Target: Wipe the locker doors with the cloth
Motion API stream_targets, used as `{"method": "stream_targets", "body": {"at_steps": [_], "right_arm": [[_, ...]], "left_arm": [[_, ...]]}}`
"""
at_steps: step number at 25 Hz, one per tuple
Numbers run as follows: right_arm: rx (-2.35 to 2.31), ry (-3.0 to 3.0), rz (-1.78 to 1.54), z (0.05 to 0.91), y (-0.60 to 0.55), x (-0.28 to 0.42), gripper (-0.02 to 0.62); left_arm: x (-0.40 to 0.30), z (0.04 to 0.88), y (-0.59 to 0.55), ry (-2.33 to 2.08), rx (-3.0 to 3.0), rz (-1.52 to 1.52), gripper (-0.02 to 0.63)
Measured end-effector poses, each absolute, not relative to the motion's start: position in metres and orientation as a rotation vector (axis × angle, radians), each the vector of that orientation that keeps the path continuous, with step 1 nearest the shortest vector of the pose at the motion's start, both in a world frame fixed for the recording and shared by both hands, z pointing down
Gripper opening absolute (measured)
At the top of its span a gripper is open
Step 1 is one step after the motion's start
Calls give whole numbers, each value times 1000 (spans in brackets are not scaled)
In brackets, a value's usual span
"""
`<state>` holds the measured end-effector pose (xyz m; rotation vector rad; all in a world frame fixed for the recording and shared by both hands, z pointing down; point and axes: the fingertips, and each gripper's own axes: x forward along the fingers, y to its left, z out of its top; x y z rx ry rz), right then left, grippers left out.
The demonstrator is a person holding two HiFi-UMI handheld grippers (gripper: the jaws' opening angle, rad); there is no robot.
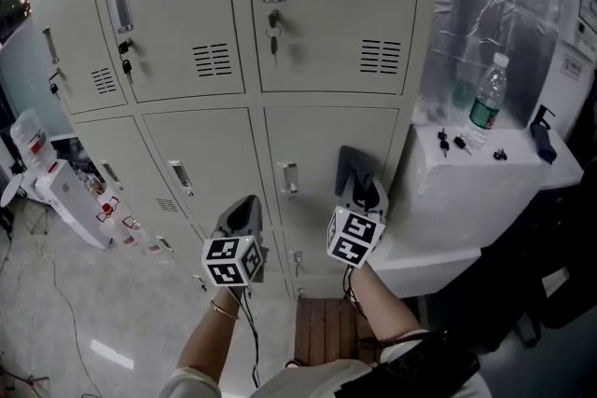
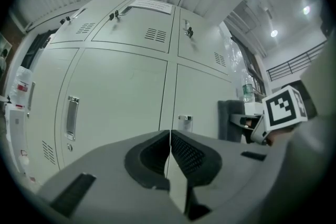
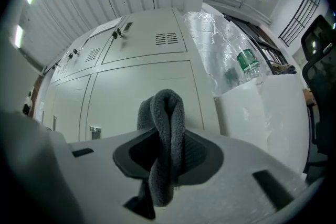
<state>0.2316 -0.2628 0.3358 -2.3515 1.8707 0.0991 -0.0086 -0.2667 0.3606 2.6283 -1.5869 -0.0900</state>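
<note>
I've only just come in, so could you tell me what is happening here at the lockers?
A person stands before the grey lockers with a gripper in each hand. The right gripper is shut on a dark grey cloth, held up in front of a lower locker door; whether it touches the door can't be told. The left gripper is shut and empty, beside it.
</note>
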Motion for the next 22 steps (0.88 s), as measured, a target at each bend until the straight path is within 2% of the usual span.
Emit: {"method": "stream_targets", "body": {"at_steps": [13,22], "right_arm": [[-2450,1702,70,345,-247,293,86],[-2424,1699,60,348,-237,298,84]], "left_arm": [[30,363,-265,-1508,2679,-54,11],[32,369,-266,-1504,2671,-63,11]]}}
